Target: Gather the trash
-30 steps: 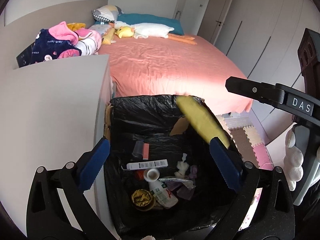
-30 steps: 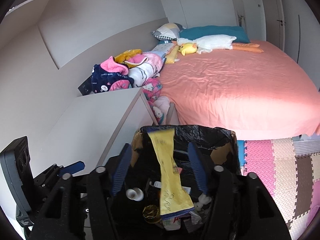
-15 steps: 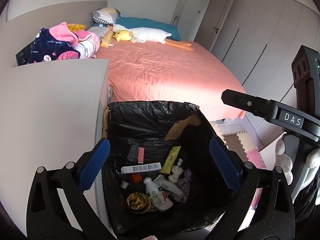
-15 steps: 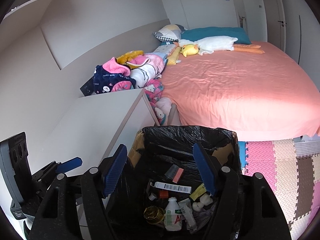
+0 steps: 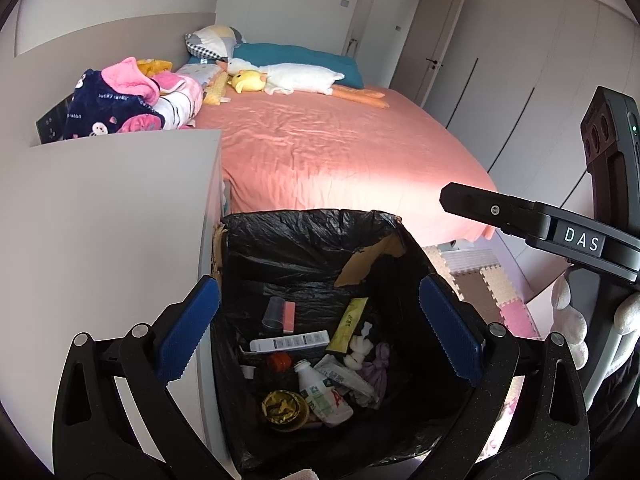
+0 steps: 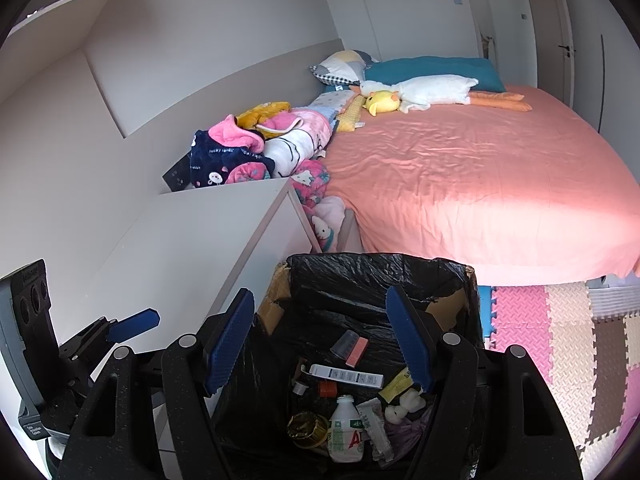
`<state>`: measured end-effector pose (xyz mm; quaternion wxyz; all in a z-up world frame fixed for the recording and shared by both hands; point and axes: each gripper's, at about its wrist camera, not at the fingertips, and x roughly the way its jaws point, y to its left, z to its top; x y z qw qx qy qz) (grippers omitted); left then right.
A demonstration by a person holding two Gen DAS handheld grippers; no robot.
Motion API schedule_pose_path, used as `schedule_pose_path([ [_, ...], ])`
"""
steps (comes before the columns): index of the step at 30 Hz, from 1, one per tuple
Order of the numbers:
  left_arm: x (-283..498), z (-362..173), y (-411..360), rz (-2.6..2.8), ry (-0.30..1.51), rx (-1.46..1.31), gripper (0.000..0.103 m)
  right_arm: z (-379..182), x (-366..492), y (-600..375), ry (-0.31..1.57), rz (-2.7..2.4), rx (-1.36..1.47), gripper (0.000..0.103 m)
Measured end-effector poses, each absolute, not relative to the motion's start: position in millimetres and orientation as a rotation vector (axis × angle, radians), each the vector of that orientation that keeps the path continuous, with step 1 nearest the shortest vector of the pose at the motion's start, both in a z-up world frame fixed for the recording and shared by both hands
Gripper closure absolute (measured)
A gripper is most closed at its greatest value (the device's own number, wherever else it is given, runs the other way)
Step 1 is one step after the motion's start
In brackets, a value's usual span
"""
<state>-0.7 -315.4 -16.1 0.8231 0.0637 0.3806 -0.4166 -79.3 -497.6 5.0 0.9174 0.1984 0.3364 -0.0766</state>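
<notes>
Both grippers hang above the lined trash box (image 6: 460, 280). The left gripper (image 5: 320, 332) and right gripper (image 6: 322, 342) stand wide apart, holding nothing. The yellow wrapper (image 5: 347, 325) lies inside among the other trash, its long axis pointing toward the bed (image 5: 340, 152).

Bin at foot of bed, surface to its left, both tools over the bin.

Bin (image 5: 312, 240) sits on the floor just before the bed (image 5: 340, 152); surface (image 5: 100, 220) touches its left side, floor mat (image 6: 560, 340) lies right. In the bin: bottle (image 5: 324, 396), box (image 5: 290, 342), sachet (image 5: 347, 325), cup (image 5: 274, 312), lid (image 5: 284, 410). Clothes pile (image 5: 128, 100) lies behind the surface; plush goose (image 5: 296, 78) and pillows (image 5: 296, 56) at the bed's far end. Left tool (image 5: 316, 332) and right tool (image 6: 320, 340) hang above the bin, nothing between the jaws.
</notes>
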Motion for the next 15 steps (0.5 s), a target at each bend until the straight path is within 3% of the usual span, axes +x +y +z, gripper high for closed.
schedule_pose_path([
  [15,-3.6,-12.1,-314.9,-0.892,0.788,0.149,0.007,5.2,-79.6,-497.1,0.692,-0.158,0.407,0.034],
])
